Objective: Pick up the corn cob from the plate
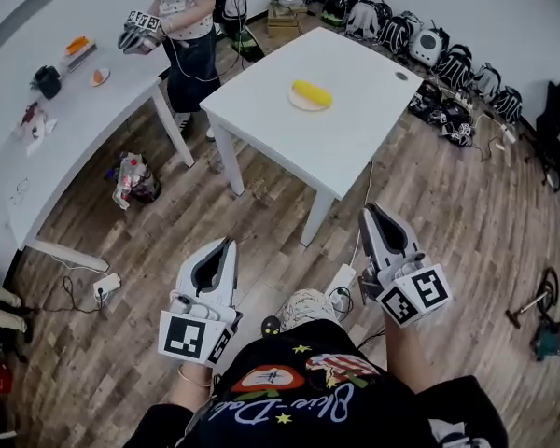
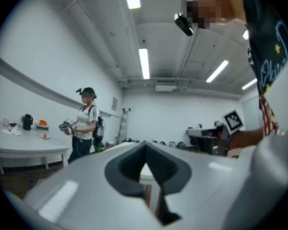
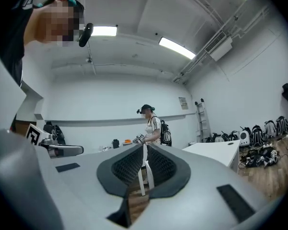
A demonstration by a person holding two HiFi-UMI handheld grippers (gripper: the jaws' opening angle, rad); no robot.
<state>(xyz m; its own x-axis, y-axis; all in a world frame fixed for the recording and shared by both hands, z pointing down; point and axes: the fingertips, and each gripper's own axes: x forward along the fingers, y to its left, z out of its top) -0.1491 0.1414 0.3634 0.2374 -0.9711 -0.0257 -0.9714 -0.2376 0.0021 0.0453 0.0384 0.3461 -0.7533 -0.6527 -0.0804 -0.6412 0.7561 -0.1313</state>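
While both stand well short of the surface (image 1: 355, 119): left gripper (image 1: 231, 244), right gripper (image 1: 372, 211), each closed, empty. Corn cob (image 1: 312, 92) on plate (image 1: 297, 105). Advice: close in, open one across the cob.

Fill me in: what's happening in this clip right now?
A person holds the left tongs and the right tongs out level, both shut and empty, facing a white table across the wooden floor. The corn cob lies on its plate on that table, untouched and well out of reach. A second person stands by another table further back.
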